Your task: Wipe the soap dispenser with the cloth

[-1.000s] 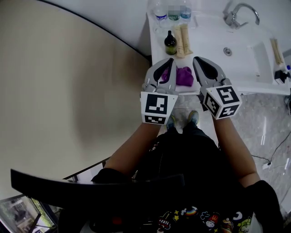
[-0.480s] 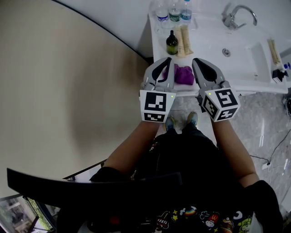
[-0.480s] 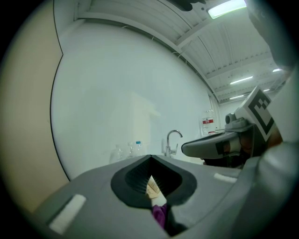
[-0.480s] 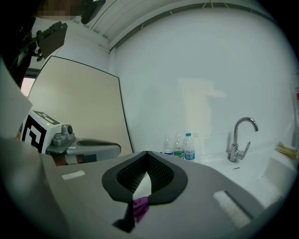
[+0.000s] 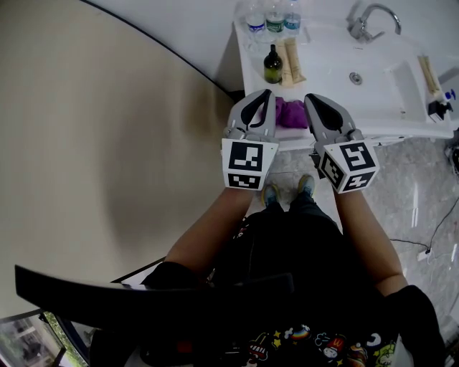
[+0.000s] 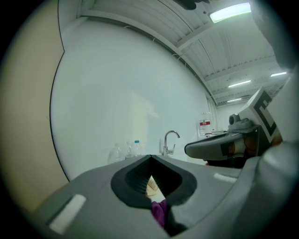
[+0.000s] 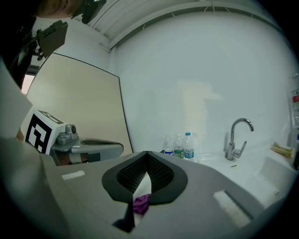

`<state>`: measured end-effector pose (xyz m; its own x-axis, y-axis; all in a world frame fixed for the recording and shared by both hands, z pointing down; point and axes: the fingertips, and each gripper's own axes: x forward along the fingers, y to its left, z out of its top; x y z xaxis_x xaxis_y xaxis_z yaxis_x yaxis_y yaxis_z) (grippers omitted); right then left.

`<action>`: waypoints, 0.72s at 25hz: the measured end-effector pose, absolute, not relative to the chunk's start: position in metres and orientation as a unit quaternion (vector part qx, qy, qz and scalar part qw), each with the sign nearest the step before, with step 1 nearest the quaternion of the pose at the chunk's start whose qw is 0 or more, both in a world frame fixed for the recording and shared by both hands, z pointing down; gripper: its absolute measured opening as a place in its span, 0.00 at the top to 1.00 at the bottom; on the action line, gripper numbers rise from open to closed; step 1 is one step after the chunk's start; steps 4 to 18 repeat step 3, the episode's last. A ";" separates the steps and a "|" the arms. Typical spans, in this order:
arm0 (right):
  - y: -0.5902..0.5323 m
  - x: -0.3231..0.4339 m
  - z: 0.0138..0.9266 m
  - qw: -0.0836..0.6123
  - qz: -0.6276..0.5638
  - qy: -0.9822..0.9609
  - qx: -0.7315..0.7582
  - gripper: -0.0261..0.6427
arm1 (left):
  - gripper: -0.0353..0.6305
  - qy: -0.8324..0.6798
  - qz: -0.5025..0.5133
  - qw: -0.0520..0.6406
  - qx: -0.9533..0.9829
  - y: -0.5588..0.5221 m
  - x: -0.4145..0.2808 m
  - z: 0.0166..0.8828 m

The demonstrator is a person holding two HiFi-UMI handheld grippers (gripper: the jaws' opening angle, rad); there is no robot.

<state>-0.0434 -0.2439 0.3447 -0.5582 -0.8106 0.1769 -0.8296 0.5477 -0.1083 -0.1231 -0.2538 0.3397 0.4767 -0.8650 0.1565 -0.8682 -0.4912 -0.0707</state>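
Both pairs of jaws are sitting closed on nothing as you are holding the left gripper (image 5: 257, 113) and right gripper (image 5: 324, 116) side by side above the counter's (image 5: 326, 61) near edge. Between them the purple cloth (image 5: 290, 112) is lying bunched. Farther back, the dark soap dispenser (image 5: 272, 66) is standing beside two beige items (image 5: 290, 59), with water bottles (image 5: 273, 16) behind.

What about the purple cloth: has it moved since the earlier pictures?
No. The purple cloth keeps its place below the soap dispenser on the counter.
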 end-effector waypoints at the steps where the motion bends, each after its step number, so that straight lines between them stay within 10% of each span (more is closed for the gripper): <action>1: -0.242 -0.044 0.345 0.055 0.090 -0.877 0.468 0.93 | 0.95 -0.503 0.085 0.010 0.860 -0.252 -0.124 0.339; 18: -0.239 -0.045 0.347 0.059 0.091 -0.875 0.471 0.93 | 0.95 -0.502 0.084 0.012 0.861 -0.250 -0.125 0.339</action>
